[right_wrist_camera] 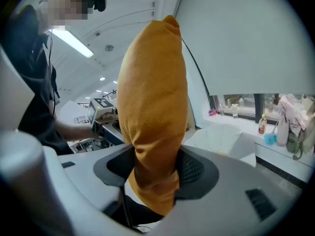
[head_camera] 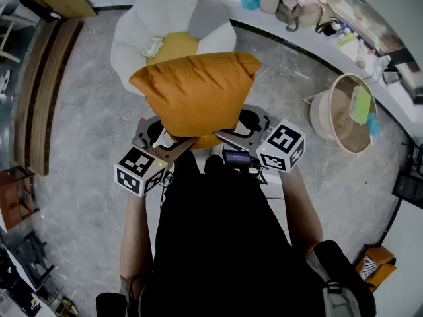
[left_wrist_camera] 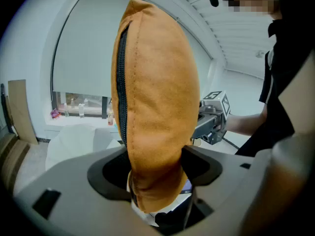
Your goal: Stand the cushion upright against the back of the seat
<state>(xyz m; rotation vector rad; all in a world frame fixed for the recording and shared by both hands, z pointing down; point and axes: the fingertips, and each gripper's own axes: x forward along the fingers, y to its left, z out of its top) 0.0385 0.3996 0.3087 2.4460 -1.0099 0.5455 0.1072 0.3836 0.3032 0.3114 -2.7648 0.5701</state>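
Observation:
A plump orange cushion (head_camera: 197,92) hangs in the air in front of me, held by its near edge from both sides. My left gripper (head_camera: 160,137) is shut on its lower left corner, where the zip seam (left_wrist_camera: 121,82) runs up. My right gripper (head_camera: 246,128) is shut on the lower right corner. In each gripper view the cushion (right_wrist_camera: 152,107) rises edge-on between the jaws and is pinched between the black pads (right_wrist_camera: 193,170). Beyond it stands a white petal-shaped armchair (head_camera: 135,28) with a yellow seat (head_camera: 178,45). The cushion hides the front of that seat.
A small pale green thing (head_camera: 153,47) lies on the chair seat. A round tub-like basket (head_camera: 338,114) stands on the floor at the right. A white counter (head_camera: 310,35) with bags and bottles runs along the back. Wooden boards (head_camera: 39,91) are at the left.

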